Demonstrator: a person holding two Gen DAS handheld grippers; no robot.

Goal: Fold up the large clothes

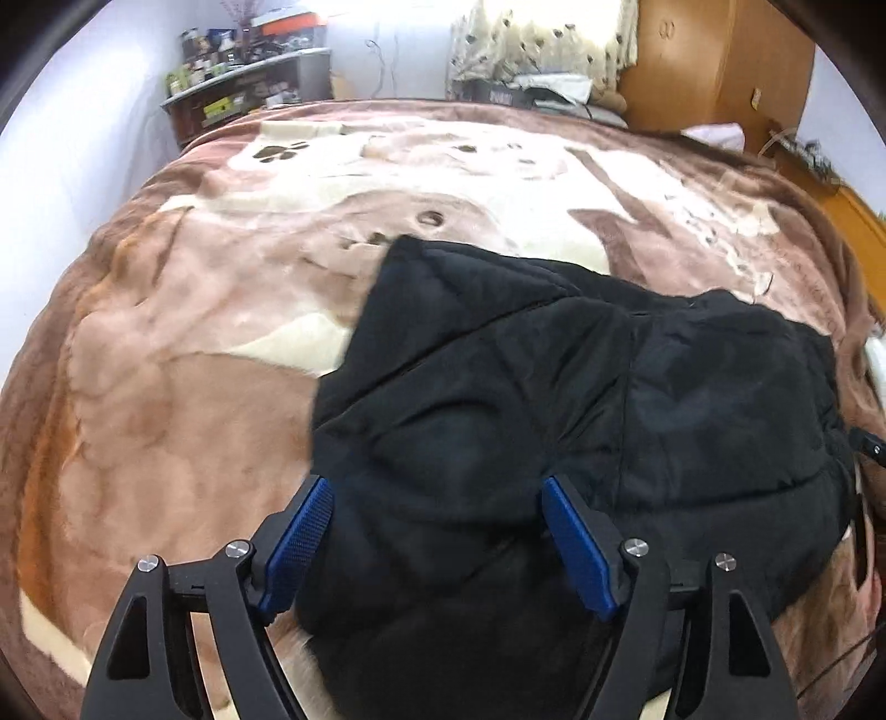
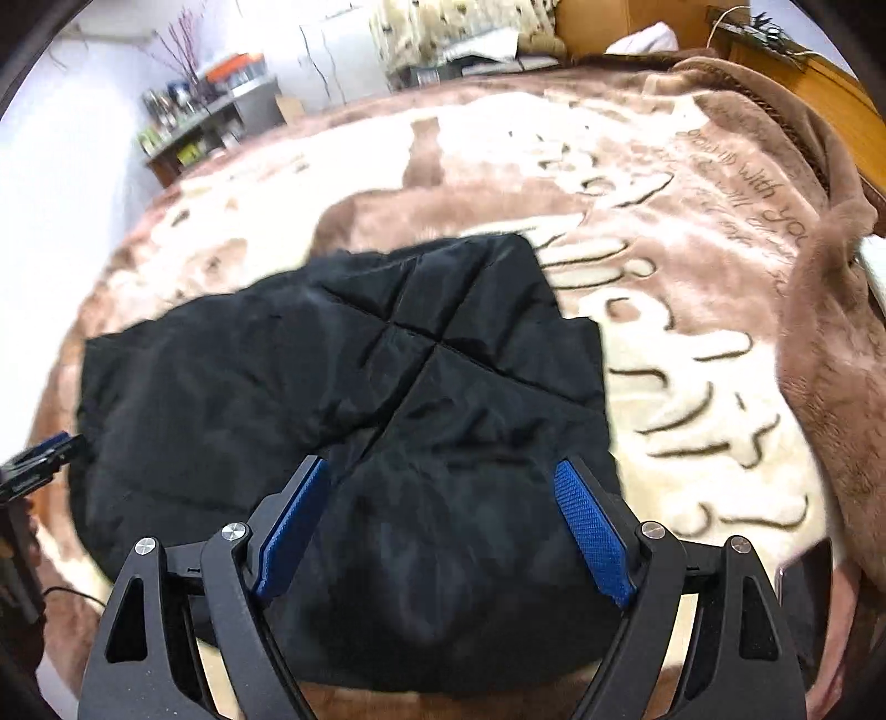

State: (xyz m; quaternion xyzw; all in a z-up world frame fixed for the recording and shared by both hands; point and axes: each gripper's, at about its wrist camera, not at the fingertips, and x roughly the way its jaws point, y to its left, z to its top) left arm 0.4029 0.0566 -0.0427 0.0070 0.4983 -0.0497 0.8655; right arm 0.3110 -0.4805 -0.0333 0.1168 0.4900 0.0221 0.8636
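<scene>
A black quilted jacket [image 1: 554,399] lies folded in a thick bundle on the bed; it also shows in the right wrist view [image 2: 343,399]. My left gripper [image 1: 437,487] is open, its blue pads [image 1: 302,537] spread over the bundle's near left part, above the fabric. My right gripper [image 2: 443,471] is open, its blue pads [image 2: 595,531] spread over the bundle's near right part. Neither holds cloth. The left gripper's tip [image 2: 39,459] shows at the left edge of the right wrist view.
A brown and cream plush blanket [image 1: 194,343] covers the bed [image 2: 692,343]. A cluttered shelf [image 1: 243,83] stands at the far left wall. A wooden wardrobe [image 1: 714,61] and a pile of bedding [image 1: 542,44] stand beyond the bed.
</scene>
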